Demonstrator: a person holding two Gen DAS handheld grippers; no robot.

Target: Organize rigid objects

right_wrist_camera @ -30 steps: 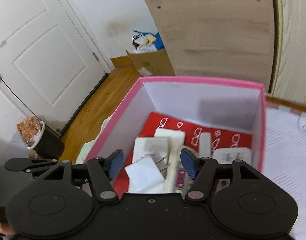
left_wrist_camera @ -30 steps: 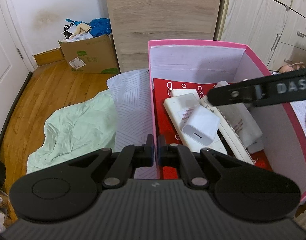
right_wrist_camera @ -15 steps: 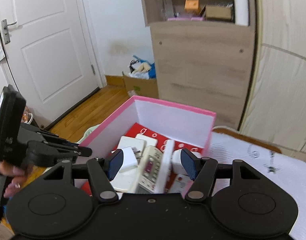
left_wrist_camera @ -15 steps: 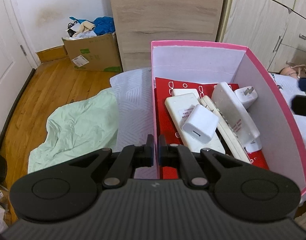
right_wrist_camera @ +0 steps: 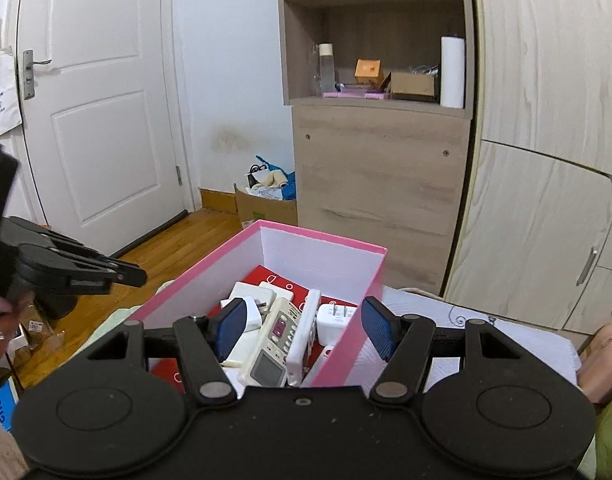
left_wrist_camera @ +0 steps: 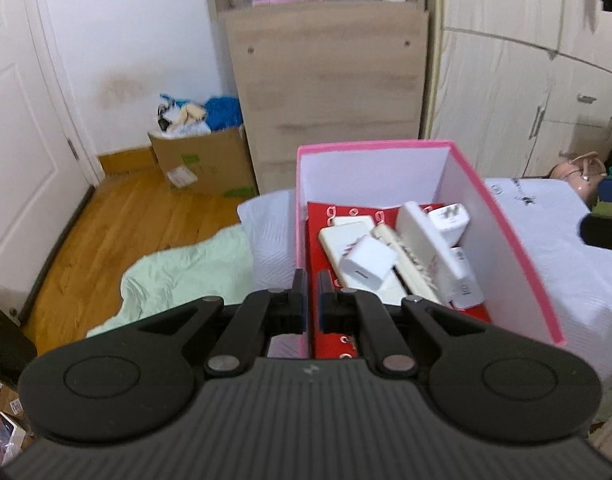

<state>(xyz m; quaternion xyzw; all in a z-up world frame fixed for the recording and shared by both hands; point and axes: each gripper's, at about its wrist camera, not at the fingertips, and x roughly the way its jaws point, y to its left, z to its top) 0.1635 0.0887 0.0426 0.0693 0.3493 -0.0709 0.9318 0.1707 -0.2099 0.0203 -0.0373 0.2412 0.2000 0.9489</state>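
White door (right_wrist_camera: 94, 100), wood floor (left_wrist_camera: 118, 216), wooden shelf cabinet (right_wrist_camera: 377, 160), pale wardrobe (right_wrist_camera: 545, 160).

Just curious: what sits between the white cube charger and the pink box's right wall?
In the left wrist view, between the cube charger and the pink box's right wall lie two remotes and white plug adapters.

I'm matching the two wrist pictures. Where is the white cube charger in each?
Left wrist: the cube charger lies in the middle of the pink box, atop a white remote, just ahead of the tongs.
Right wrist: it sits left of centre, partly behind the left blue pad.
Shared landmark: the cardboard box on the floor.
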